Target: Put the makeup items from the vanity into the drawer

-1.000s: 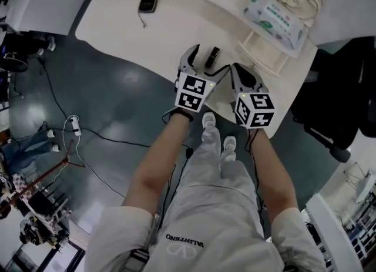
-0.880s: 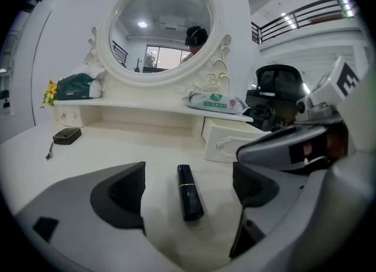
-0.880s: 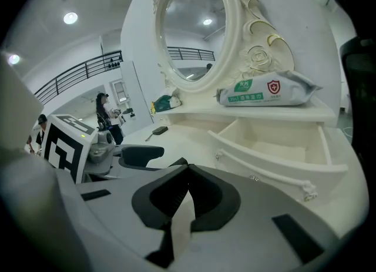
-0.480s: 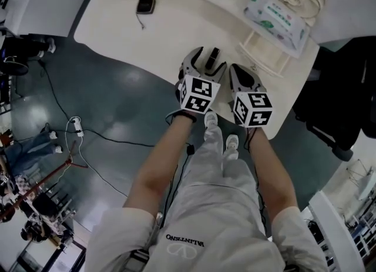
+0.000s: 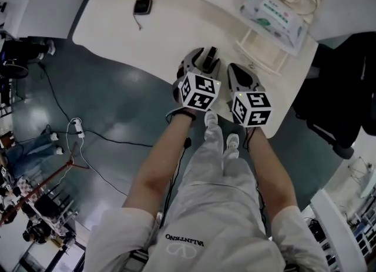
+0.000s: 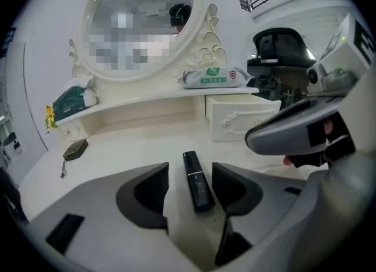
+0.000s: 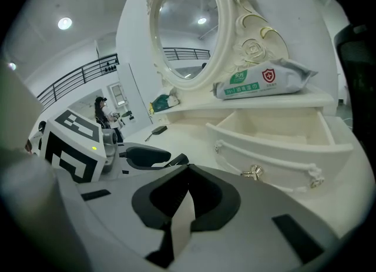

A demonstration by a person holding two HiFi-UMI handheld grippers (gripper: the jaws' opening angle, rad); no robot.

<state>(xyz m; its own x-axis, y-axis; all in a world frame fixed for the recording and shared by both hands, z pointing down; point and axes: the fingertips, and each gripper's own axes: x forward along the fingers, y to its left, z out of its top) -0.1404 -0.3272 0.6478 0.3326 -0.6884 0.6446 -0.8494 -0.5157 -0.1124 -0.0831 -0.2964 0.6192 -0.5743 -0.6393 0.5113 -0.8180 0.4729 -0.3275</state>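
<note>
Now the left hand-held gripper (image 6: 191, 172), jaws just closing, flanks the lipstick (image 6: 198, 185) with slim gaps.

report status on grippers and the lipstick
Left gripper jaws just closing around dark glossy lipstick tube, pads not touching yet. Right gripper shut, empty. White drawer open, nothing blocking.

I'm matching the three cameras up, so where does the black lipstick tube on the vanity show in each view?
Head view: lipstick tube upper middle, lying between the jaws of the left claw, which have just been closing around it.
Left gripper view: low centre, between the jaws.
Right gripper view: cannot be made out; the left claw stands at that spot.
Shared landmark: the wipes pack on the shelf.
</note>
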